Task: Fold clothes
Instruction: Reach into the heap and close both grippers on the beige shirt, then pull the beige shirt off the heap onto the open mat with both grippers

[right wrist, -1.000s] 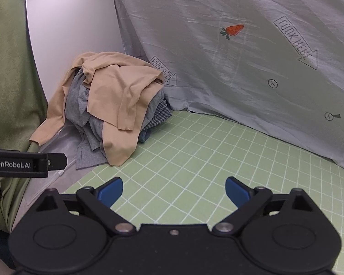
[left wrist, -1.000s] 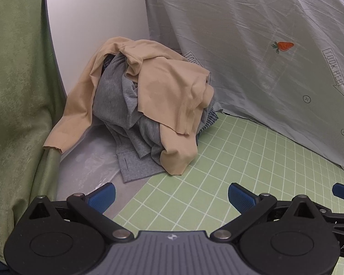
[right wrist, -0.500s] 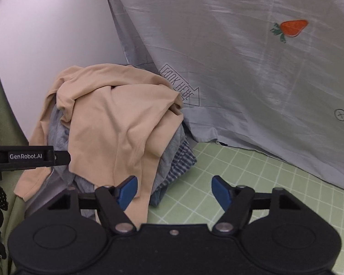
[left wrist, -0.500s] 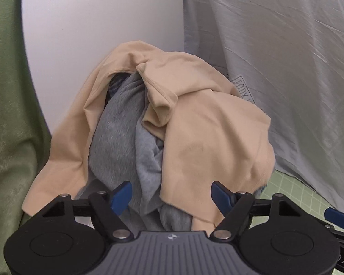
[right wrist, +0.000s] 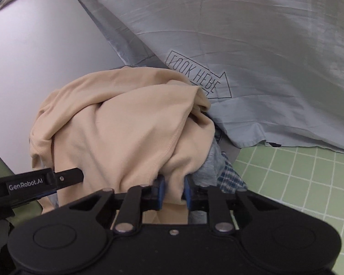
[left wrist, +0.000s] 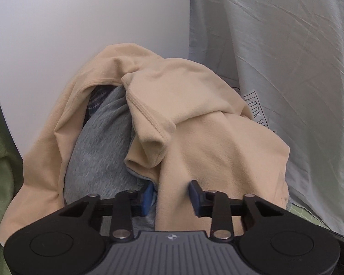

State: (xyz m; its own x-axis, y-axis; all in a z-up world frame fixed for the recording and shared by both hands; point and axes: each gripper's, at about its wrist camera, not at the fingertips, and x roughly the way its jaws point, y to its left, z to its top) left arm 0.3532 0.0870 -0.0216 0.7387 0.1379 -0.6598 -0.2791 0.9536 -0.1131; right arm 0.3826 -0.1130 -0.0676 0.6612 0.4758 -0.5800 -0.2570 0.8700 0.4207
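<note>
A heap of clothes stands in the corner. A beige shirt (left wrist: pixel 195 119) lies draped over a grey garment (left wrist: pixel 98 151) and a blue plaid one (right wrist: pixel 229 176). My left gripper (left wrist: pixel 170 197) has its blue pads on either side of a fold of the beige shirt, with the jaws partly closed on it. My right gripper (right wrist: pixel 173 191) is shut on a lower fold of the same beige shirt (right wrist: pixel 126 133), near the heap's right side.
A white panel (left wrist: pixel 80 34) stands behind the heap. A pale grey sheet with "LOOK HERE" print (right wrist: pixel 252 57) hangs at the right. A green grid mat (right wrist: pixel 298 178) covers the table at the right. Green cloth (left wrist: pixel 0 160) hangs at the left.
Both grippers moved forward into the heap, and their jaws closed from wide open onto folds of the beige shirt.
</note>
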